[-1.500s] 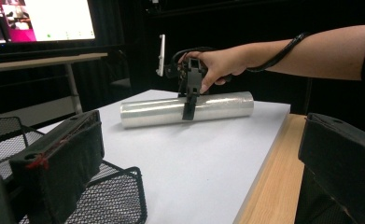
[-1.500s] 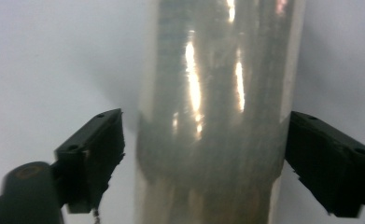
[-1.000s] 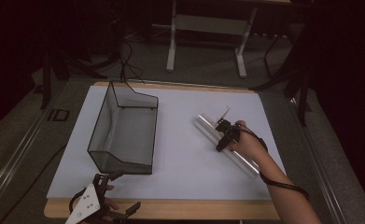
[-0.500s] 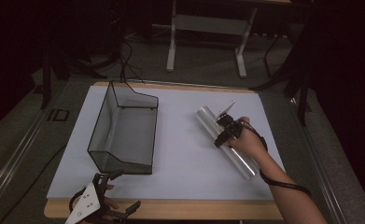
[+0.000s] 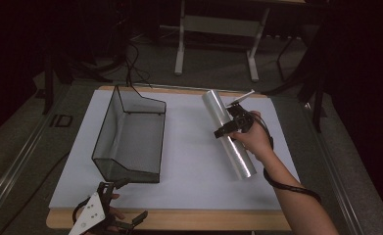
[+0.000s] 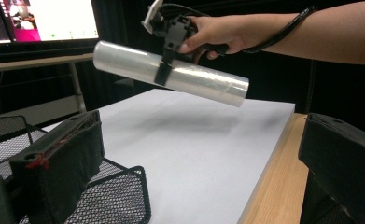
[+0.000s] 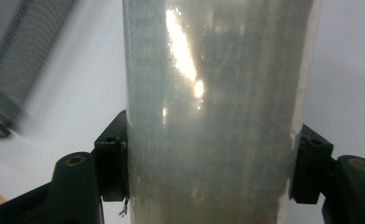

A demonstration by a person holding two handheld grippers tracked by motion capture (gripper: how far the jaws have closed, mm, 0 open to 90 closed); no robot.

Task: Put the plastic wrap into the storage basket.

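**Film roll lifted at mid-length**

Dark room, white sheet (image 5: 189,147) over a wooden table.

High view: roll (image 5: 227,131) right of centre, slanting from upper left to lower right. Right gripper (image 5: 228,128) clamps it crosswise near the middle. Mesh bin (image 5: 130,134) left of centre, well apart. Left gripper (image 5: 118,205) at bottom left edge, jaws spread, holding nothing.

Left gripper view: roll (image 6: 171,73) in the upper frame, clear of the sheet, near end dipping slightly. Bin (image 6: 119,196) at lower left.

Right gripper view: jaws pressed on both flanks of the roll (image 7: 215,112), glare on the film.

Judgement: stiff cylinder, moderate weight, glossy wrap likely slippery. Mid-length grip balances it; an off-centre hold would let it tip or slide.
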